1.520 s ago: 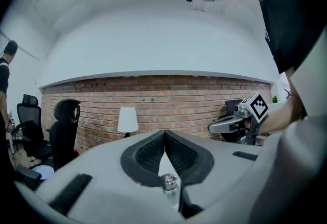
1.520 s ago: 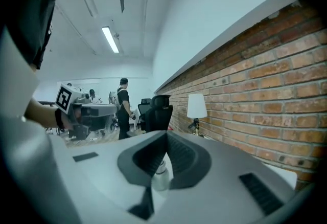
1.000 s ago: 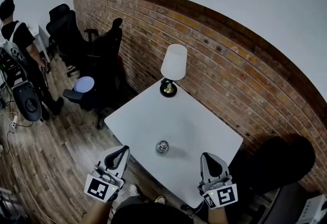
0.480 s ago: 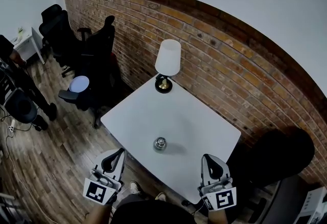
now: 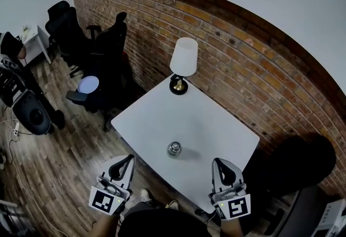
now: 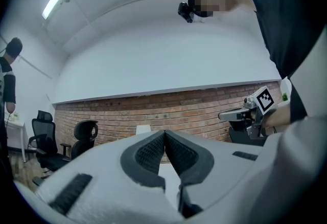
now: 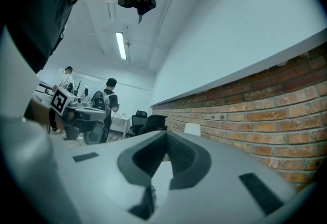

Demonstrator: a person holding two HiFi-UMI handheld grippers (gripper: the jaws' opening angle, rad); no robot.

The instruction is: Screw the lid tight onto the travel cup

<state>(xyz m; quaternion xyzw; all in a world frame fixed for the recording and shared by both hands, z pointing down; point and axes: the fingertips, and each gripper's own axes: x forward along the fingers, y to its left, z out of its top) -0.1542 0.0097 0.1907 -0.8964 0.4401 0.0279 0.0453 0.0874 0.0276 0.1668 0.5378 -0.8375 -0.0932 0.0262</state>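
1. Head view, lower middle of the frame: the travel cup (image 5: 173, 148) stands upright on the white surface (image 5: 216, 122), close to the edge nearest you, its top a shiny metal round. You cannot tell from here how far the lid is seated.
2. Your left gripper (image 5: 128, 159) sits at the lower left of that view, off the surface's edge and over the wooden floor (image 5: 59, 160). Your right gripper (image 5: 218, 163) sits at the lower right, over the near edge of the surface.
3. The cup lies between the two grippers and a little above them in the frame, apart from both.
4. Left gripper view: your jaws are clenched, pads meeting at the tips, with nothing between them. They point level toward the brick wall (image 5: 243, 52).
5. Right gripper view: these jaws are clenched too, pads pressed together and gripping nothing.
6. A white-shaded lamp (image 5: 184, 57) stands at the far corner of the surface, just beside the wall, well apart from the cup.
7. Black office chairs (image 5: 111, 46) stand along the wall at the upper left.
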